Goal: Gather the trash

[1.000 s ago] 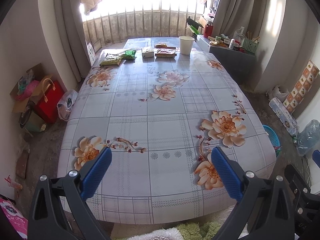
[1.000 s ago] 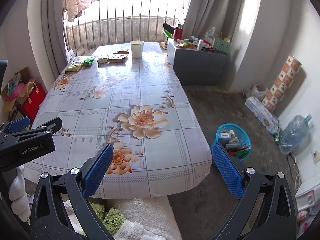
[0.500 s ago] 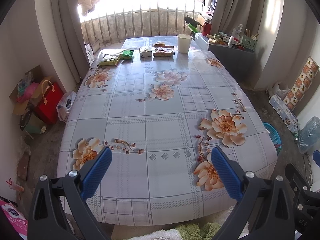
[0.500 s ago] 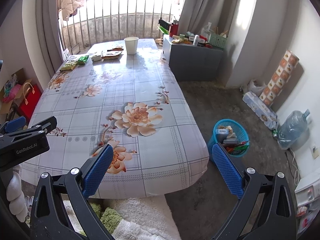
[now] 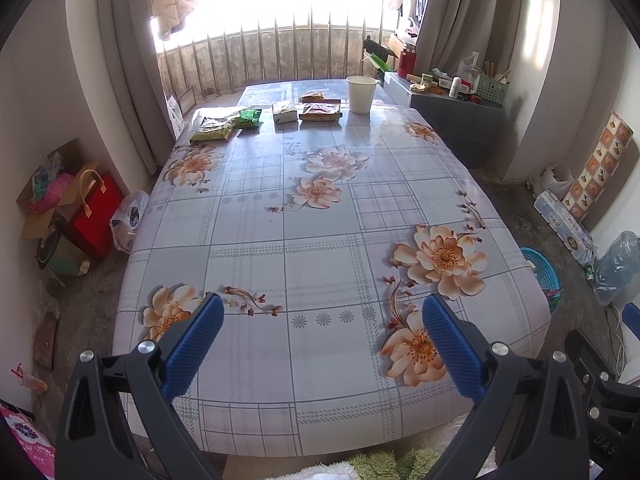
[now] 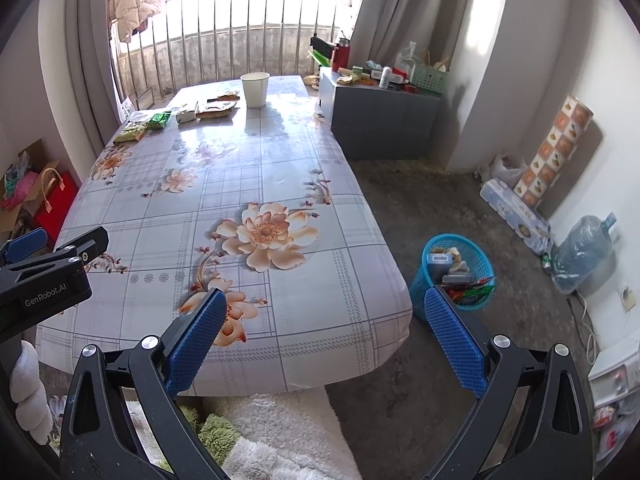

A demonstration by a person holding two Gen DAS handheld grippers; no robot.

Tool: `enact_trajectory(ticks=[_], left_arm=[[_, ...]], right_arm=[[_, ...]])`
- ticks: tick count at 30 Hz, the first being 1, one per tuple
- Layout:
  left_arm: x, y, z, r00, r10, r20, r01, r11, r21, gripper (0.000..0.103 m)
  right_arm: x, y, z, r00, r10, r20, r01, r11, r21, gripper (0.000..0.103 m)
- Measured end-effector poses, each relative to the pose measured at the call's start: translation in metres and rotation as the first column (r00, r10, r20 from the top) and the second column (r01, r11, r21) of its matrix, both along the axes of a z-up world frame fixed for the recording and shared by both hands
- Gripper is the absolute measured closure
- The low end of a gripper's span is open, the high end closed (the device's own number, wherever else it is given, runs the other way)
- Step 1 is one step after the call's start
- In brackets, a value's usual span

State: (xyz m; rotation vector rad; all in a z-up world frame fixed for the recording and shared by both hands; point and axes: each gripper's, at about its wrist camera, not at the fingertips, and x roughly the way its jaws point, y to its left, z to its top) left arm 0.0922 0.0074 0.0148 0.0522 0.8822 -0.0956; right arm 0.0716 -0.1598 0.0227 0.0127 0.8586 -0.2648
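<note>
A: Log entry. Your left gripper [image 5: 323, 308], black frame with blue ribbed pads, has its jaws spread wide and nothing between them. It hangs above the near edge of the long table with the floral, grey-checked plastic cloth [image 5: 320, 248].

B: And your right gripper [image 6: 320, 304]?

A: Same state: jaws wide apart, empty. It sits over the table's near right corner, one pad over the cloth, the other over the bare concrete floor [image 6: 440, 200]. In the right wrist view your left gripper's black body shows at 9 o'clock.

B: Where is the trash?

A: All at the far end of the table, toward 12 o'clock in the left wrist view. From 11 o'clock rightward: a flat yellow-green snack packet [image 5: 212, 130], a small bright green packet [image 5: 250, 117] touching its right edge, a white folded wrapper [image 5: 285, 112], then an orange-brown printed packet [image 5: 321, 112] with a second similar packet [image 5: 312, 97] just behind it. A white paper cup [image 5: 361, 94] stands upright just right of those. Everything is well apart from both of your grippers.

B: The bin?

A: A round blue plastic mesh basket [image 6: 472, 252] stands on the floor beside the near right corner of the table, at 3 o'clock in the right wrist view, already holding wrappers and a small box. In the left wrist view only its rim shows past the table edge.
</note>
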Motion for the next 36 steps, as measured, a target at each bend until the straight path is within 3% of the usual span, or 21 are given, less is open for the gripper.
enact_trajectory(ticks=[36], left_arm=[[0.0033, -0.0012, -0.0087, 0.999, -0.016, -0.038, 0.015, 1.000, -0.008, 0.005]], right_arm=[[0.0011, -0.0015, -0.0020, 1.000, 0.003, -0.007, -0.003, 1.000, 0.001, 0.008]])
